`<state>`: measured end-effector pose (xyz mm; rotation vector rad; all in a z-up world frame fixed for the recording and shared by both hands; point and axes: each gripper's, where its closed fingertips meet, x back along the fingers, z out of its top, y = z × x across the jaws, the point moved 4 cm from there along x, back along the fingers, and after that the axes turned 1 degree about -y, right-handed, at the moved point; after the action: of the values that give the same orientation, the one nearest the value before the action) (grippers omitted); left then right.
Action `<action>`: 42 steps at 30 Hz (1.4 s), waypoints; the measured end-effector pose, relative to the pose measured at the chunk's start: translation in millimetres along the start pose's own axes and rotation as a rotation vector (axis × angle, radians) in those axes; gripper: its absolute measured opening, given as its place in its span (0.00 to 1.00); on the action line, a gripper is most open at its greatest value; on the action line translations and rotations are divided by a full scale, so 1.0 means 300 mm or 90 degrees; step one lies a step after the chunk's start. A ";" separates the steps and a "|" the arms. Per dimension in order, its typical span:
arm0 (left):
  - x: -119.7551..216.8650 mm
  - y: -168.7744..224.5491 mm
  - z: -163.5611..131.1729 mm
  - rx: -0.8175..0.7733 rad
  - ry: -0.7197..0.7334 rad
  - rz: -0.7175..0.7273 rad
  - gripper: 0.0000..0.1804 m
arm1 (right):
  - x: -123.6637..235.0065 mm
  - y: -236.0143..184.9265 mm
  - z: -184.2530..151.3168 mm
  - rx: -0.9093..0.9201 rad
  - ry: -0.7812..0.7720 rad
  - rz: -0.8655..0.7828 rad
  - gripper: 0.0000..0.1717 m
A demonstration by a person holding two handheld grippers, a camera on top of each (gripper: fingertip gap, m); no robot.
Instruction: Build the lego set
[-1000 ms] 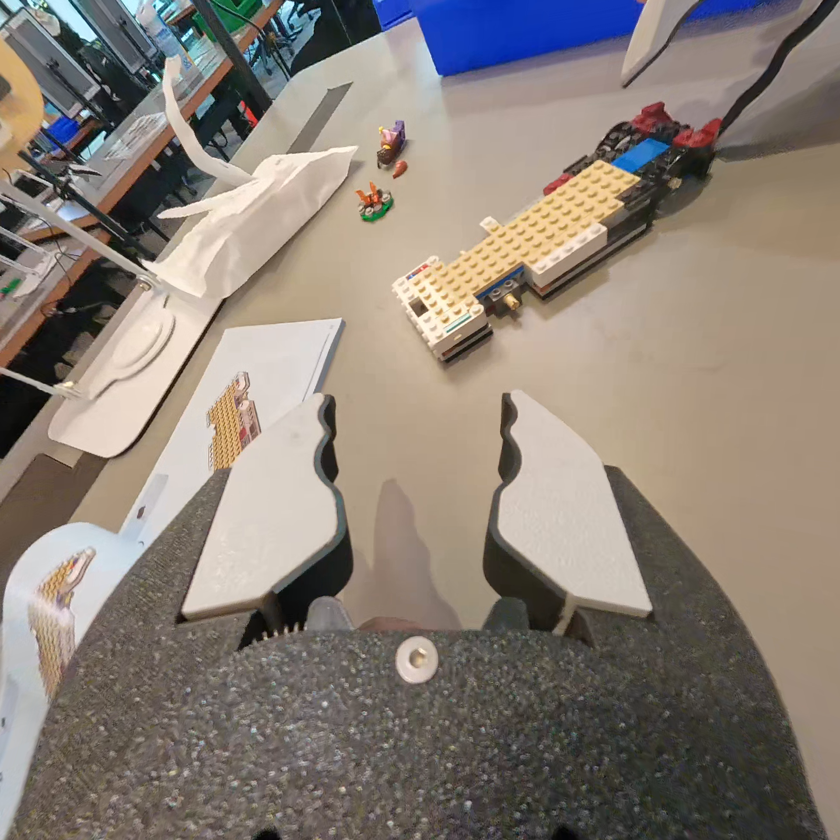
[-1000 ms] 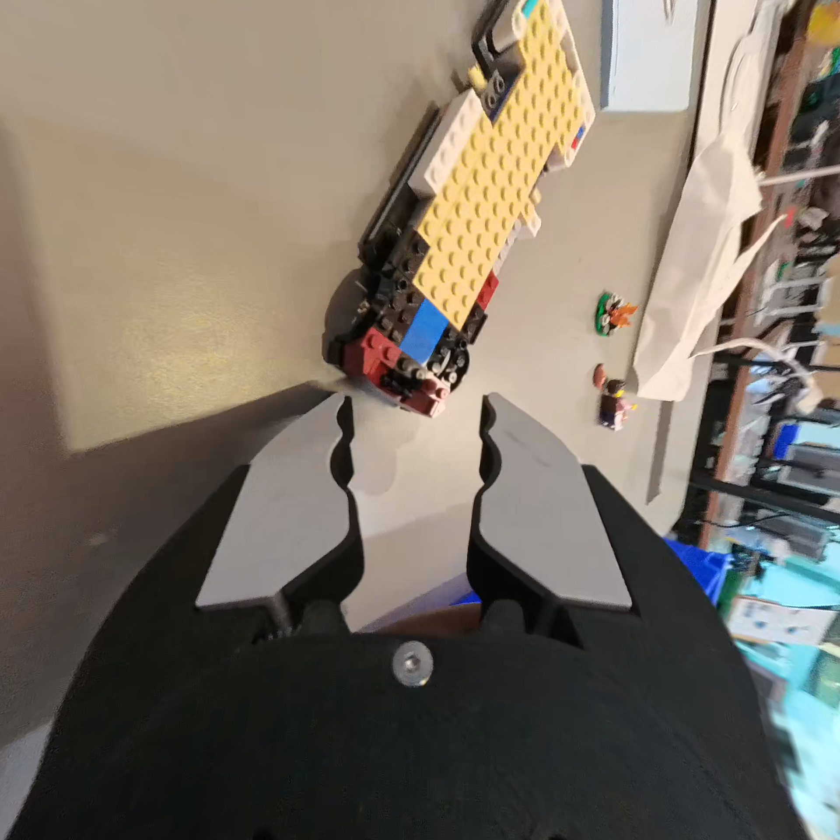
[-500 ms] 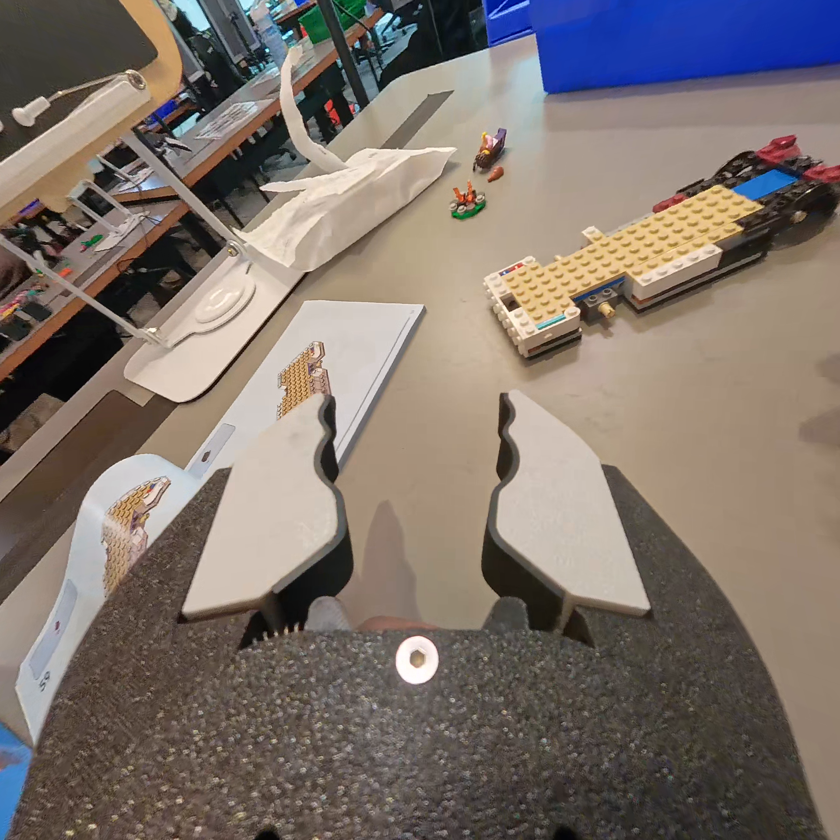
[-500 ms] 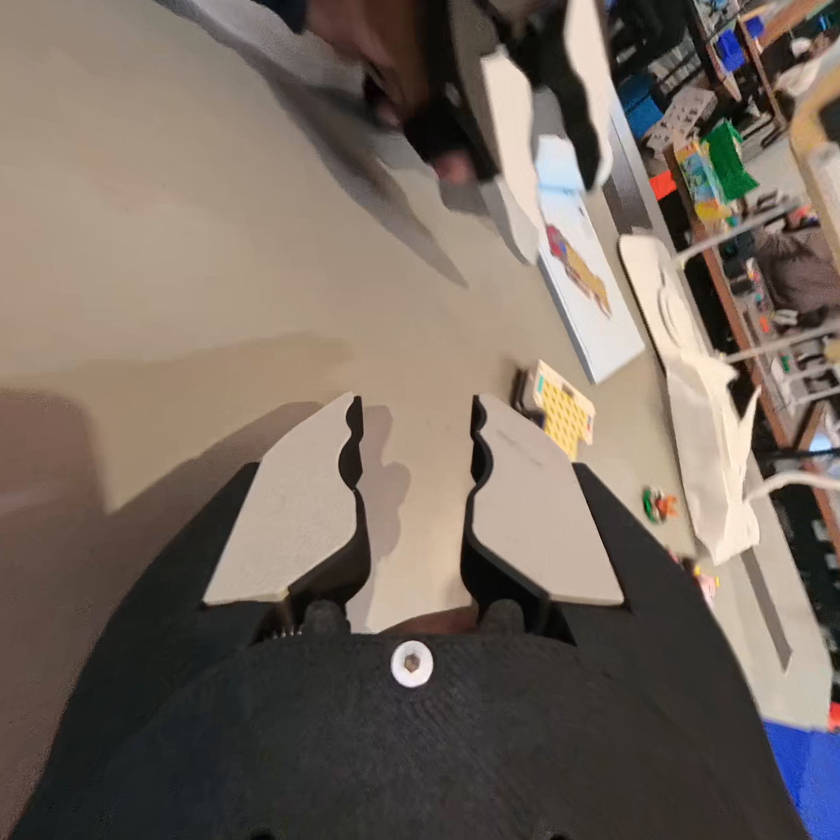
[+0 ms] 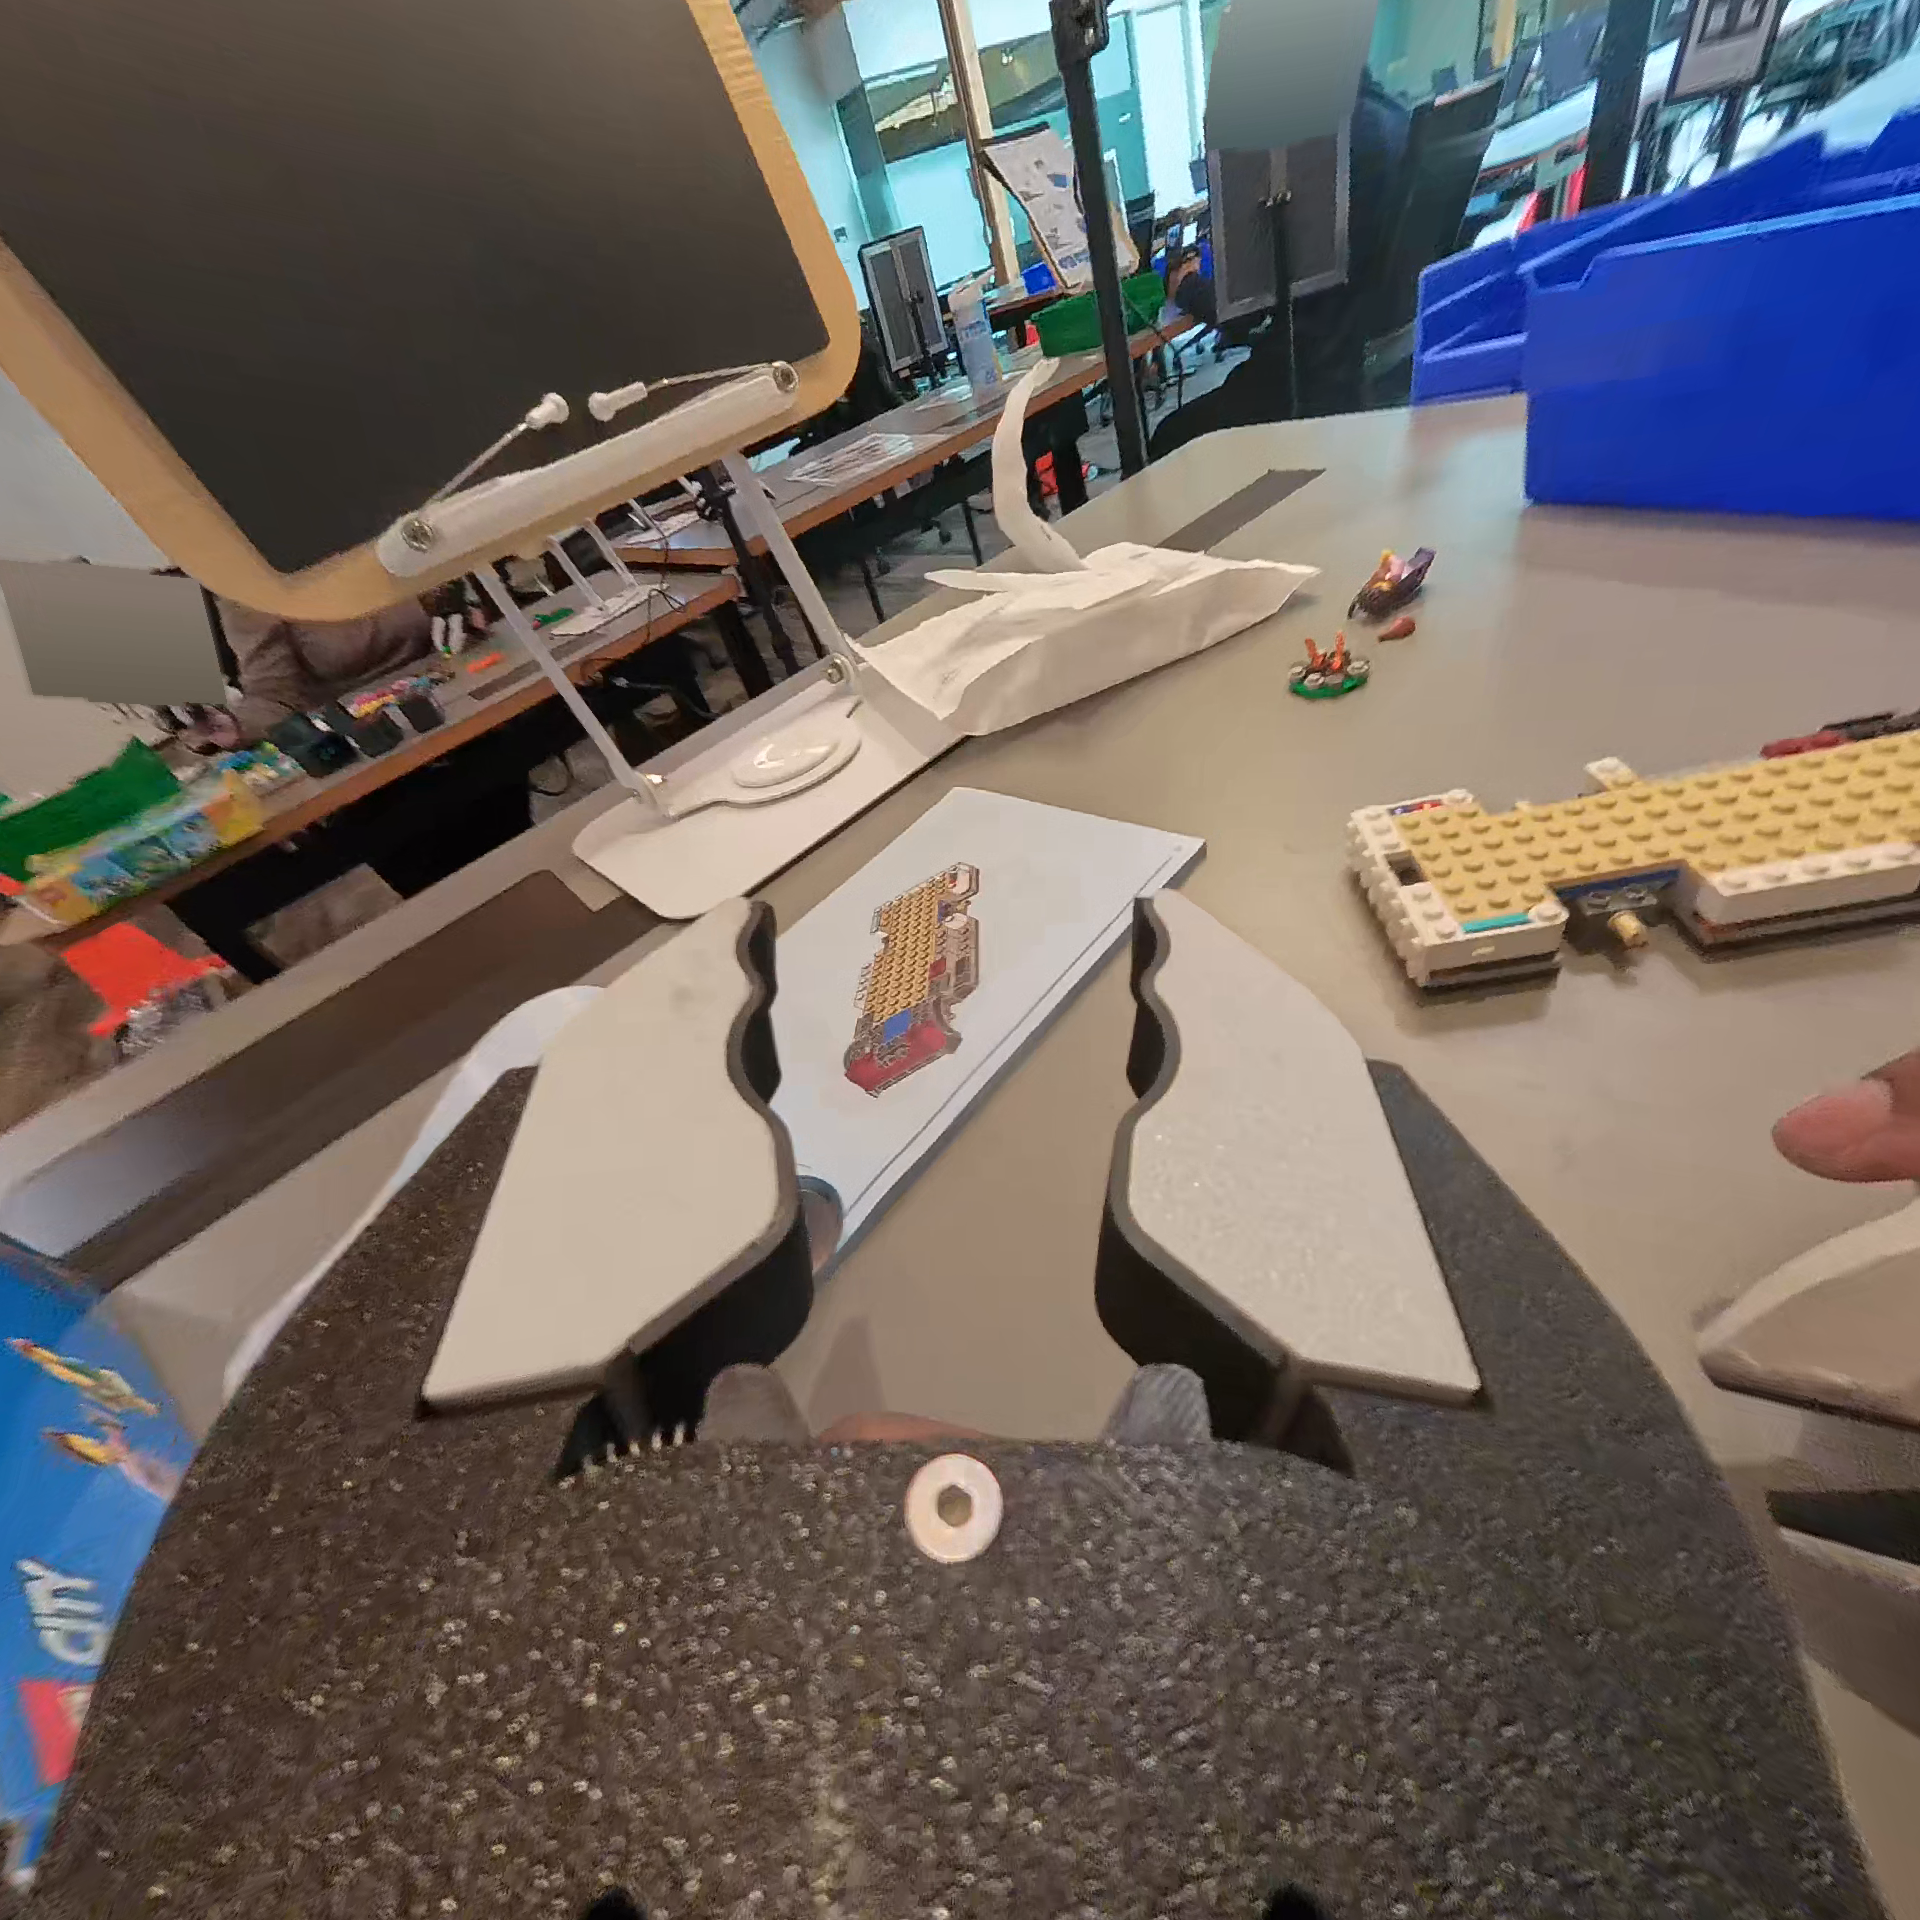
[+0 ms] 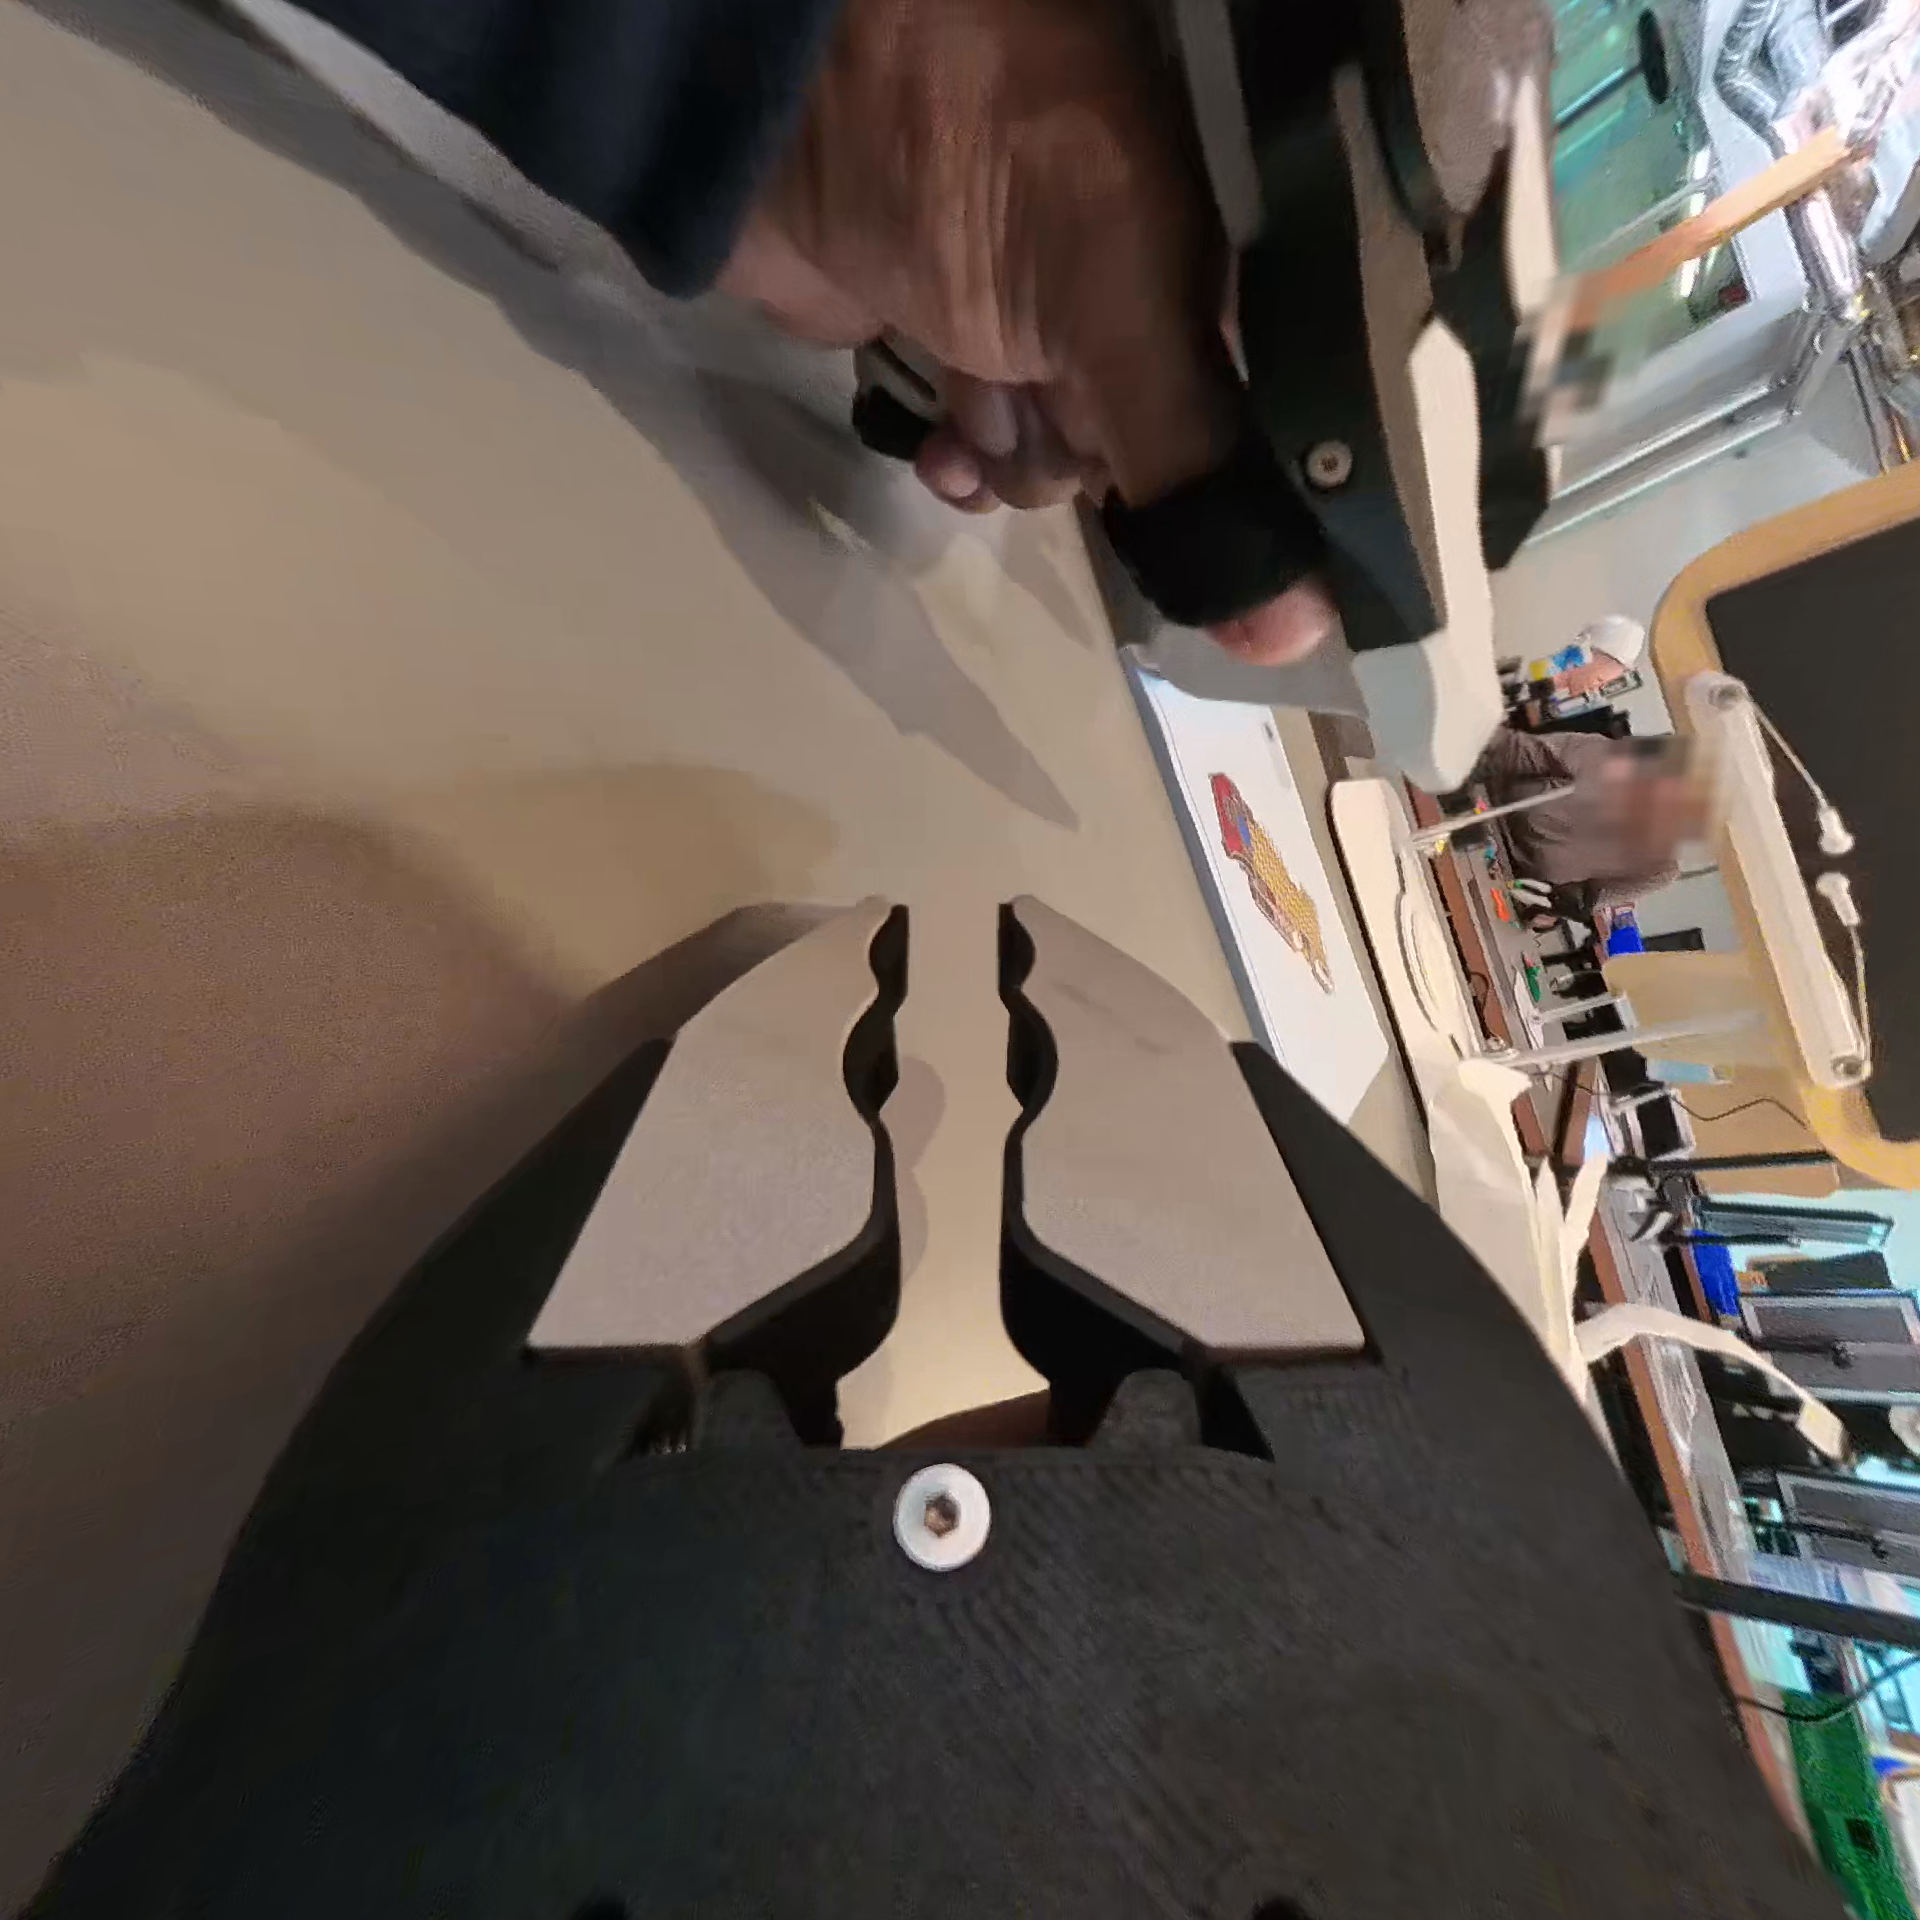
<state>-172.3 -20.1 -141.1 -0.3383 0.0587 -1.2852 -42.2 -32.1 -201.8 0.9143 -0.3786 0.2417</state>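
At frame edge, brick model [image 5: 1662, 842] cut off, hand [image 6: 997, 270] blurred

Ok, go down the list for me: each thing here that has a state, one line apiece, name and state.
Left tongs: open, holding nothing, above the booklet.
Right tongs: narrowly open, holding nothing, over bare table.
Instruction booklet: flat, showing a picture page.
Brick model: lying flat, partly built.
White paper bag: lying on its side.
Screen on stand: dark.
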 end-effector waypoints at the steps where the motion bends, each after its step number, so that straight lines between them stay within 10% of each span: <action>1: -0.001 0.007 -0.001 0.019 0.004 -0.013 0.37 | 0.006 0.003 -0.002 -0.005 0.003 -0.004 0.12; 12: -0.033 0.058 0.032 -0.001 -0.042 -0.122 0.39 | 0.057 -0.041 0.031 0.029 0.046 0.003 0.14; 20: -0.320 -0.013 0.168 0.003 -0.181 -0.203 0.44 | 0.045 -0.022 0.017 0.017 0.032 -0.007 0.15; 29: -0.657 -0.006 -0.010 0.095 -0.348 -0.251 0.48 | 0.034 -0.002 -0.018 0.026 0.005 -0.017 0.09; 42: -0.744 0.042 -0.111 0.110 -0.440 -0.292 0.46 | 0.033 0.013 -0.059 0.060 0.028 0.008 0.03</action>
<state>-232.4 187.0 -208.5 -0.6544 -0.7489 -1.5446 -30.8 -15.2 -204.5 0.9977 -0.3341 0.2925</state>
